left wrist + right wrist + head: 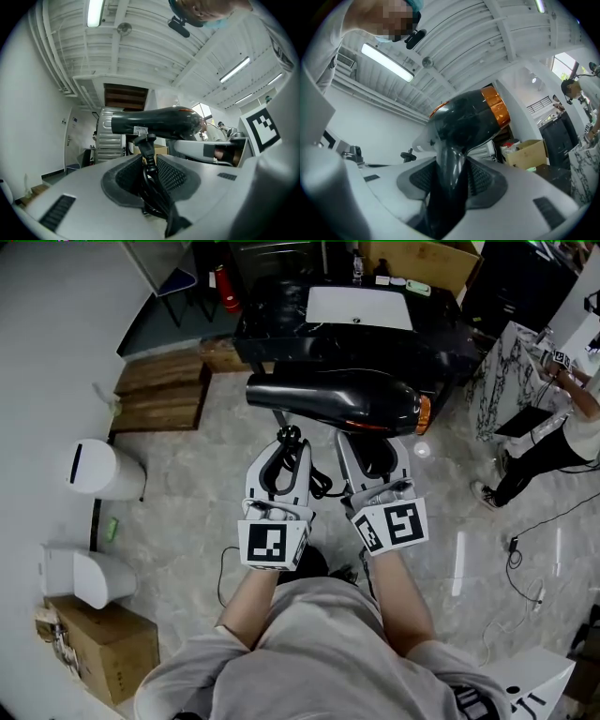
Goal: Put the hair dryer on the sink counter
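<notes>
Head view: both grippers are carrying the hair dryer [337,401] in the air, not yet over the sink worktop [281,329].
Nearest, the left gripper [289,444] is pinching the soft power cord [149,154] just under the handle, with its jaws partly closed on it. The right gripper [373,448] is clamping the handle [450,173] with wider jaws. Beyond them the hair dryer is lying level above the floor, its orange ring at the right end. Its glossy, hard shell is probably slippery and top-heavy, so I judge the handle to be the proper hold; the limp cord is giving no support. Farther on, the dark worktop is standing free around its white basin [359,307].
</notes>
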